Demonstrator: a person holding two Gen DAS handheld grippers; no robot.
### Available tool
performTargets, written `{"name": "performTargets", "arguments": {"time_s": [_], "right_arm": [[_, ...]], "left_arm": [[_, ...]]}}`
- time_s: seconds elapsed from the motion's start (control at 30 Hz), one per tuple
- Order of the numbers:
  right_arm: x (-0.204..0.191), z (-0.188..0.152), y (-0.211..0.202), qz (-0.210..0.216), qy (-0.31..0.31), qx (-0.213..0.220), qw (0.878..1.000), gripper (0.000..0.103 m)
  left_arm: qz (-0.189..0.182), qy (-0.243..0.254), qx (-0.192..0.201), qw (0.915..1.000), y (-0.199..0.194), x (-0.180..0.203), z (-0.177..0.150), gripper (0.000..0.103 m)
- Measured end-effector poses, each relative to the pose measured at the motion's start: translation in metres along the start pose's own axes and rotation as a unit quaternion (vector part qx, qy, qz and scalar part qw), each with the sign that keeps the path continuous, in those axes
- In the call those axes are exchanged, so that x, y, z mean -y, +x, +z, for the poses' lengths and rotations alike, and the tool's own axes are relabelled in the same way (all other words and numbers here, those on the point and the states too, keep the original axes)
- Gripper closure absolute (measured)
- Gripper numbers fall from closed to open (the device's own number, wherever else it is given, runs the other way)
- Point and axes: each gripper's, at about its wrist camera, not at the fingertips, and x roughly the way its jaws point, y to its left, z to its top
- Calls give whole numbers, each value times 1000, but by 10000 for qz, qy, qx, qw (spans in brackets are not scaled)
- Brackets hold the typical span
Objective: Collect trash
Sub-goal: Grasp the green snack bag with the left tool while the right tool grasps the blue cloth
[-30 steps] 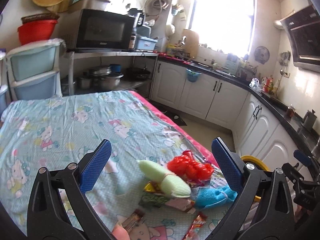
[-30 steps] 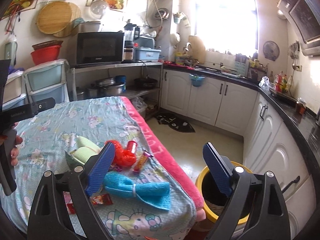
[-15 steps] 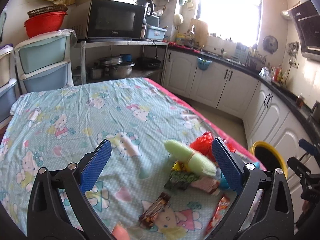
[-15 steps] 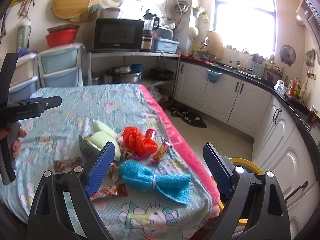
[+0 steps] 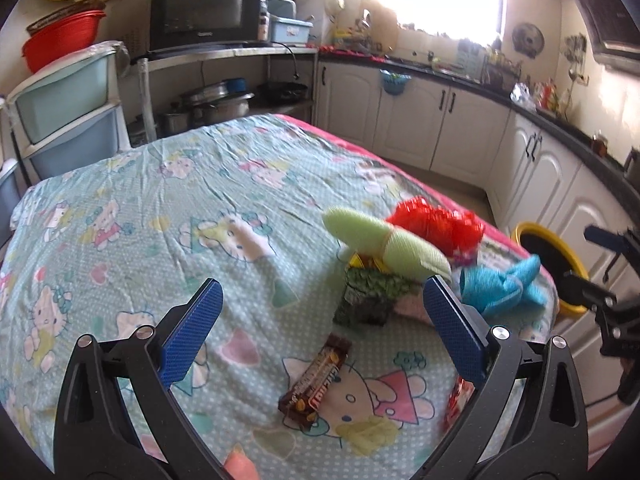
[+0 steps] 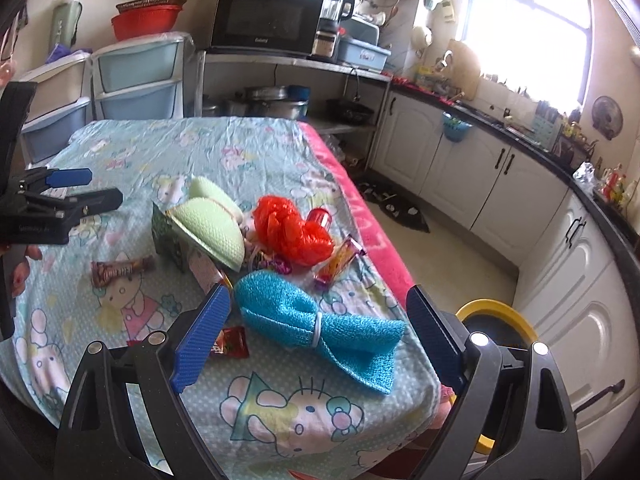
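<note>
Trash lies on the cartoon-print tablecloth [image 5: 168, 208]: a brown chocolate-bar wrapper [image 5: 316, 382], a green snack packet [image 5: 368, 300], a red wrapper [image 6: 230, 344] and an orange candy wrapper [image 6: 340, 260]. Among them sit a pale green cloth [image 5: 384, 240], a red mesh ball [image 6: 292, 232] and a blue tied cloth [image 6: 316, 320]. My left gripper [image 5: 323, 282] is open above the brown wrapper, which lies between the fingers in view. My right gripper [image 6: 319, 290] is open over the blue cloth, holding nothing. A yellow-rimmed bin [image 6: 496, 316] stands on the floor beside the table's corner.
White kitchen cabinets [image 6: 480, 184] with a dark counter run along the right. Plastic drawers [image 6: 136, 76] and a microwave [image 6: 264, 20] on a shelf stand behind the table. A pink table edge [image 6: 360, 216] borders the floor. A small red cylinder [image 6: 320, 216] lies by the mesh ball.
Both grippers have sunk toward the table and tipped downward, so the items look nearer and larger. Both stay open and the items have not moved.
</note>
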Motion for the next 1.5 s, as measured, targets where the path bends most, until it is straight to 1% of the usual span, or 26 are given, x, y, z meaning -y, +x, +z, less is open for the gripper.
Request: {"name": "performTargets", "arguments": {"time_s": [0.2,0.37,0.57,0.7,0.8,0.9,0.97,1.0,1.03,1.07,1.1,1.13,1.17,1.23,1.27,1.3,1.33,1.43,1.5], "right_arm": [[4,-2,18,111,-238,-213,9994,16],[1,-3,37,241,-640,-486,9965,16],[-5,-7,56,469,-919,-755,9918,17],[-8,-6,70,561,-1068,-884,9888,17],[-10,-7,83,673,-1209,-1085,9844,21],[-11,-7,95,788,-1273,-1264,9806,27],[-10,-7,100,902,-1232,-1379,9786,37],[-10,-7,101,956,-1210,-1407,9780,38],[-10,-7,102,1016,-1194,-1427,9773,41],[-10,-7,103,1042,-1201,-1437,9768,47],[-11,-7,104,1110,-1213,-1467,9754,49],[-12,-7,103,1161,-1238,-1485,9742,55],[-14,-8,103,1186,-1287,-1490,9732,58],[-18,-10,103,1180,-1420,-1508,9712,63],[-19,-10,102,1175,-1479,-1510,9703,67],[-20,-10,101,1163,-1508,-1509,9700,68],[-20,-9,100,1153,-1520,-1507,9700,71],[-20,-9,95,1125,-1590,-1471,9698,76],[-20,-10,90,1120,-1567,-1433,9708,78]], "left_arm": [[-78,278,-336,9990,25,19,-12,11],[-251,199,-546,9980,44,22,-17,11],[-324,139,-608,9975,55,21,-14,12],[-352,91,-631,9973,60,20,-13,16],[-398,30,-670,9970,64,19,-13,20],[-433,36,-673,9968,68,19,-13,24],[-476,-23,-706,9964,71,19,-13,27],[-491,-38,-713,9962,72,19,-12,30],[-501,-47,-706,9962,73,18,-12,31],[-500,-54,-703,9963,73,18,-12,33],[-521,-75,-704,9961,74,17,-12,35],[-540,-87,-700,9960,74,17,-11,36],[-549,-90,-694,9960,74,17,-11,38],[-573,-79,-698,9959,74,17,-11,44],[-583,-73,-703,9958,74,18,-11,50],[-600,-83,-710,9956,75,18,-10,57],[-634,-109,-717,9953,75,18,-10,60],[-692,-106,-724,9949,75,18,-10,65],[-722,-89,-725,9947,74,18,-11,68]]}}
